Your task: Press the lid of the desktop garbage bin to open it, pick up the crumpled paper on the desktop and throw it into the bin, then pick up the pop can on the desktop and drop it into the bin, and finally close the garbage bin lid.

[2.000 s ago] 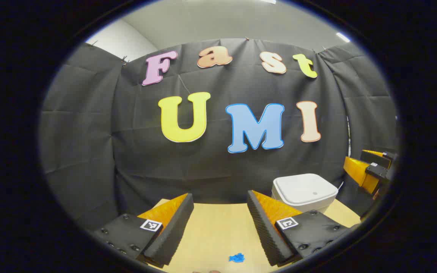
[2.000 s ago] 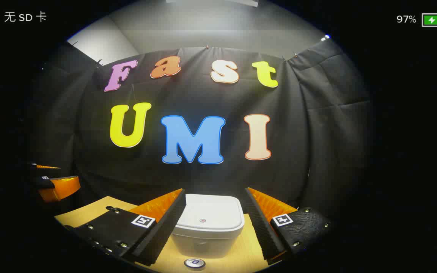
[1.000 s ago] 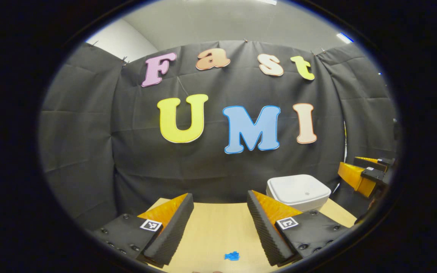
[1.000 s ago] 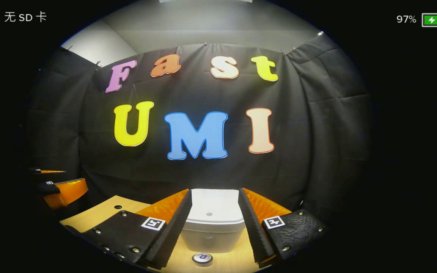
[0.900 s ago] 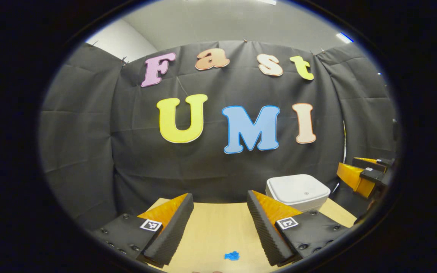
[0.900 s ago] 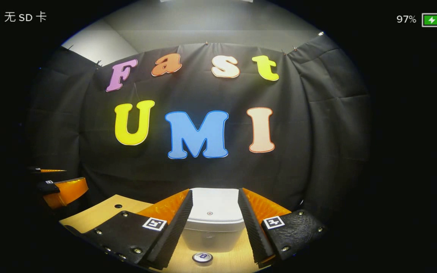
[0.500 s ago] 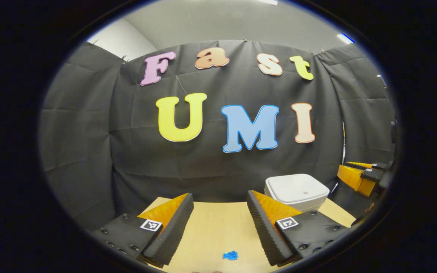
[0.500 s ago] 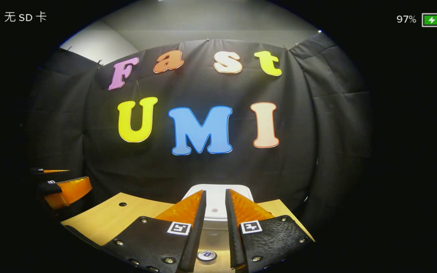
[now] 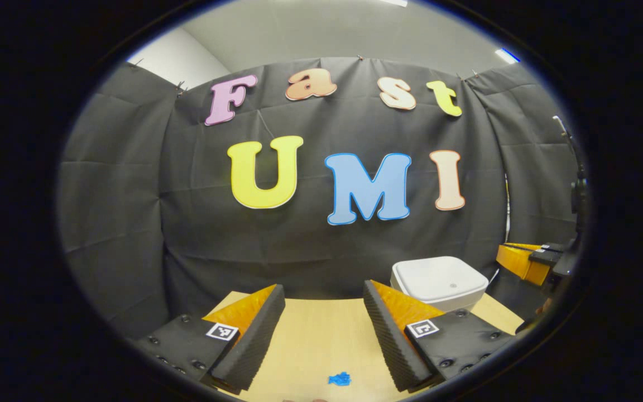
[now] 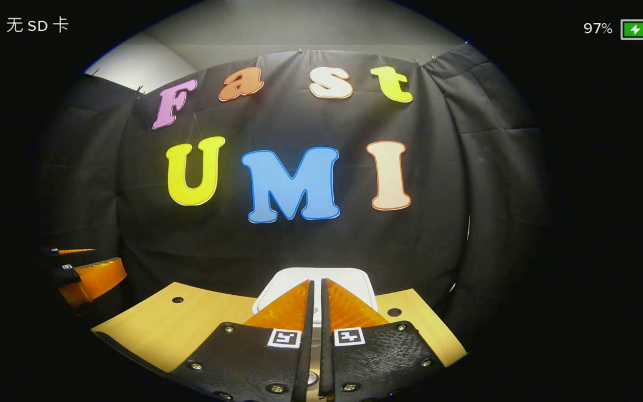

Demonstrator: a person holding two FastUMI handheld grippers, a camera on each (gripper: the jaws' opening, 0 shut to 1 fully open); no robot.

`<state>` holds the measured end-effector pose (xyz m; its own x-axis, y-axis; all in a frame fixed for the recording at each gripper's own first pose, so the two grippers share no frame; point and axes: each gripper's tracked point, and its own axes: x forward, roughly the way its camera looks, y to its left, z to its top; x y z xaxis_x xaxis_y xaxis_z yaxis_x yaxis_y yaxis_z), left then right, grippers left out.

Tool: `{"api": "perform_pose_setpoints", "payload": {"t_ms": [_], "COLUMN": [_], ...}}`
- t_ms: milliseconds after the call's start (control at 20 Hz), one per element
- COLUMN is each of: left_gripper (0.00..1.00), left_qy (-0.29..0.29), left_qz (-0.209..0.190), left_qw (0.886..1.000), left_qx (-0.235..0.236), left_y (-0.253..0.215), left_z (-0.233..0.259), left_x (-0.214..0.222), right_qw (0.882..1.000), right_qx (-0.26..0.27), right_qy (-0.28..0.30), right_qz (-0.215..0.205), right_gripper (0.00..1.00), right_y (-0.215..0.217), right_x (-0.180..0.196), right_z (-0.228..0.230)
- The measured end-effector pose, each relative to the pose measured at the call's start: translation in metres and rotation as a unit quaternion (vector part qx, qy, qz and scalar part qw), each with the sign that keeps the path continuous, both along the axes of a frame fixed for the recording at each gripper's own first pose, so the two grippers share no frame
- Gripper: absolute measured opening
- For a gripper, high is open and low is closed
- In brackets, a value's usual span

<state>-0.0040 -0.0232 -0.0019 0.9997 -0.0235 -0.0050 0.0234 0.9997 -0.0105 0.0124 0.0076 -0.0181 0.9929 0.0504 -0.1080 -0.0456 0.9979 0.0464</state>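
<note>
One blue paper scrap point(image 9: 339, 379) in left gripper view.

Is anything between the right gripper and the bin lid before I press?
Nothing visible. The right gripper, jaws nearly together with nothing between them, points straight at the closed lid of the bin. The left gripper is apart, jaws open over the table.

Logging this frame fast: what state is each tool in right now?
Left tool: open, holding nothing, above the table.
Right tool: closed to a thin gap, holding nothing, aimed at the bin lid.
</note>
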Motion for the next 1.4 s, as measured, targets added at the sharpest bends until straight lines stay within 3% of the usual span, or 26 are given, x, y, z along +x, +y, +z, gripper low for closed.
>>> {"api": "perform_pose_setpoints", "payload": {"t_ms": [700, 1100, 1400], "left_gripper": [0.95, 0.95, 0.95], "left_qy": [-0.003, 0.001, 0.004], "left_qz": [0.008, 0.016, 0.016], "left_qw": [1.0, 1.0, 1.0], "left_qx": [0.003, 0.001, -0.003], "left_y": [0.001, 0.006, 0.006], "left_z": [0.002, -0.002, -0.005], "left_x": [0.004, 0.004, 0.006], "right_qw": [0.996, 0.992, 0.994], "right_qx": [-0.036, -0.024, -0.025], "right_qy": [0.078, 0.12, 0.106], "right_qz": [0.031, 0.031, 0.031], "right_gripper": [0.08, 0.08, 0.08], "right_y": [0.013, 0.01, 0.009], "right_x": [0.065, 0.069, 0.066], "right_z": [-0.062, -0.096, -0.096]}}
